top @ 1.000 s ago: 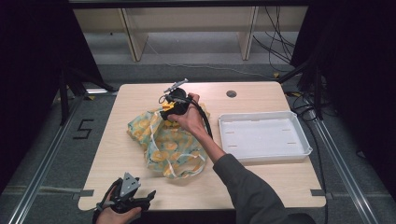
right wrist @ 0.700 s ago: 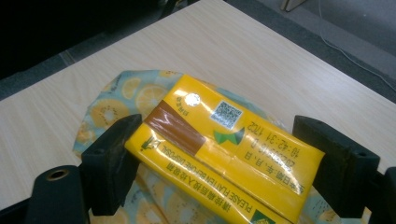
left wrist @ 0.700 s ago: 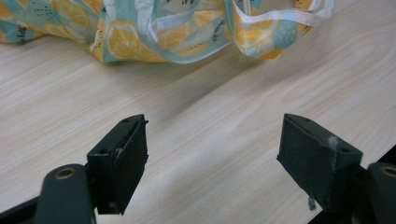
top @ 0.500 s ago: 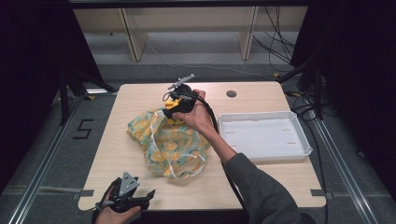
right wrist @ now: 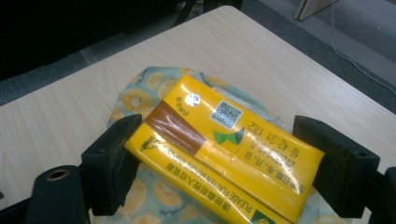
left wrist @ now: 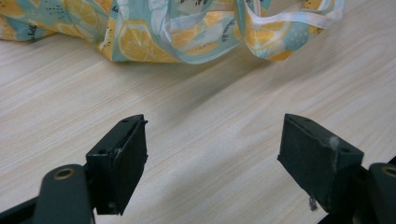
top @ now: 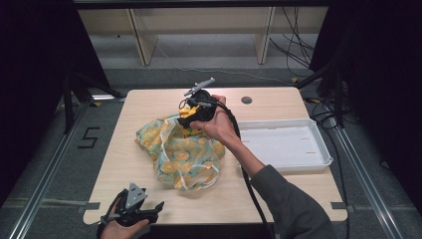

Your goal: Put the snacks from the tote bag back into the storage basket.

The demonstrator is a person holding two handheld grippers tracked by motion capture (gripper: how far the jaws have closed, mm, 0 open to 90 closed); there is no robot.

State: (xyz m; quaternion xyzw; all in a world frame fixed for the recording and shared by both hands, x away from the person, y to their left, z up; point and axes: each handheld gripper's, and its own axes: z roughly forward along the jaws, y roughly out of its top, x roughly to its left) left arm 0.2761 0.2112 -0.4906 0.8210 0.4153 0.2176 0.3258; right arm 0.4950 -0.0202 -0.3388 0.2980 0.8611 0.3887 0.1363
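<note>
Yellow plastic-wrapped packet [right wrist: 219, 154]: clamped in right gripper [right wrist: 219, 163], lifted above lemon-print fabric bag [top: 179, 152]; placement outstanding, white plastic tray [top: 298, 154] empty. Left gripper [left wrist: 212, 163]: jaws apart, idle near wooden table [top: 149, 107] edge

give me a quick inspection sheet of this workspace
surface: light wooden table, round hole at its far edge
job's things: lemon-print bag crumpled mid-table; yellow packet held above it; white tray at right, nothing in it
clutter: nothing seen
grippers: right gripper shut on the packet; left gripper open over bare wood at the near edge
cables: black cable along the right forearm
surroundings: grey floor, wooden shelving behind, a floor mark "5" at left
</note>
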